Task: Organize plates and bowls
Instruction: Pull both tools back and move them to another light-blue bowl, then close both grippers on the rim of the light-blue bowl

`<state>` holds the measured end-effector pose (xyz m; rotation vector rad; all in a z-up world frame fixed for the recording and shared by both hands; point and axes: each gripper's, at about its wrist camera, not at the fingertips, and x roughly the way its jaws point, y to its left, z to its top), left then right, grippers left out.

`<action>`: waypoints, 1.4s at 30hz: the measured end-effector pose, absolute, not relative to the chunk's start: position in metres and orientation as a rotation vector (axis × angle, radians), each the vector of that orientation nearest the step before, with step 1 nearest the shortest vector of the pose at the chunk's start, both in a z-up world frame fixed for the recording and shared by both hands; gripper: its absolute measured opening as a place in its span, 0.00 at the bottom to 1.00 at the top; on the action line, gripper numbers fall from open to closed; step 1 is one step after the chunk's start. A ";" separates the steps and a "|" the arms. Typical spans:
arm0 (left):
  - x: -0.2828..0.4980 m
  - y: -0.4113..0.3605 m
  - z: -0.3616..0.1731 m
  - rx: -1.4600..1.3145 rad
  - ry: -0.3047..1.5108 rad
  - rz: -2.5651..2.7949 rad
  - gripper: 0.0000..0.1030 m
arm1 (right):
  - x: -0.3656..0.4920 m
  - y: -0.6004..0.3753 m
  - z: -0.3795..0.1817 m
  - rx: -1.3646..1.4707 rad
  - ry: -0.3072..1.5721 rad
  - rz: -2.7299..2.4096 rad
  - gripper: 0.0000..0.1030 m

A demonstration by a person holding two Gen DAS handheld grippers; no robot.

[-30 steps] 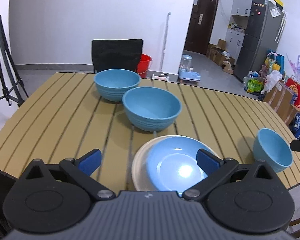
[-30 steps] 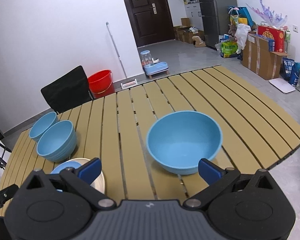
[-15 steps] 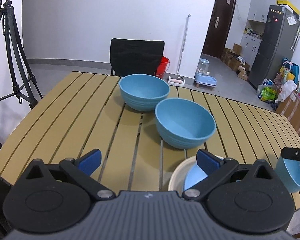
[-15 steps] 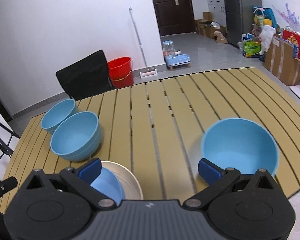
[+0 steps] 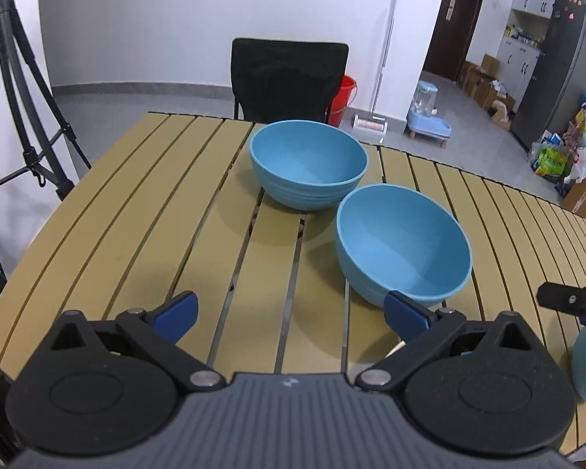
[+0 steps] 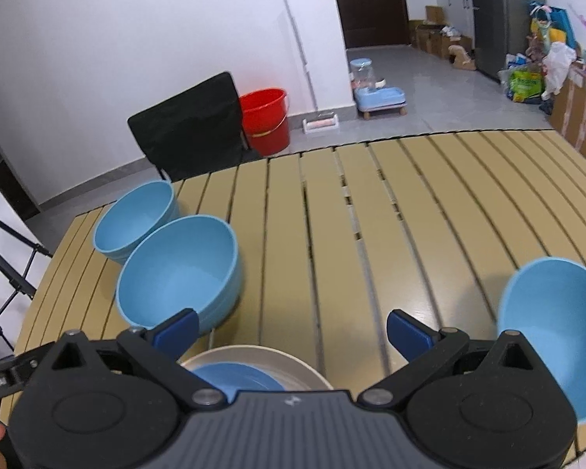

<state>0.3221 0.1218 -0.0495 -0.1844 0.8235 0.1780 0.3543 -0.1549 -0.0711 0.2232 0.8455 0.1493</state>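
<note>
Left gripper [image 5: 289,310]: matte black linkage arms, round black discs each side, silver pivot screws, blue finger pads [image 5: 175,311], ribbed grey body with small white logo. Right gripper [image 6: 291,326]: same build, same blue pads [image 6: 408,335]. Sliver of skin at its lower left edge.

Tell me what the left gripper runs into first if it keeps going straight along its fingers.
The left gripper is open over bare table slats. Straight ahead, it would probably meet the far blue bowl first. The nearer blue bowl sits right of that line, close to the right finger; depth is uncertain.
</note>
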 end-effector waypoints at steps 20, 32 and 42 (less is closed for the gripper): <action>0.416 0.116 -0.054 -0.135 0.887 0.223 0.99 | 0.432 -0.114 -0.095 0.260 0.963 0.175 0.77; 0.451 0.112 -0.078 -0.178 0.965 0.225 0.53 | 0.461 -0.105 -0.116 0.291 1.014 0.198 0.39; 0.462 0.110 -0.087 -0.211 0.993 0.177 0.12 | 0.468 -0.106 -0.123 0.346 1.022 0.242 0.12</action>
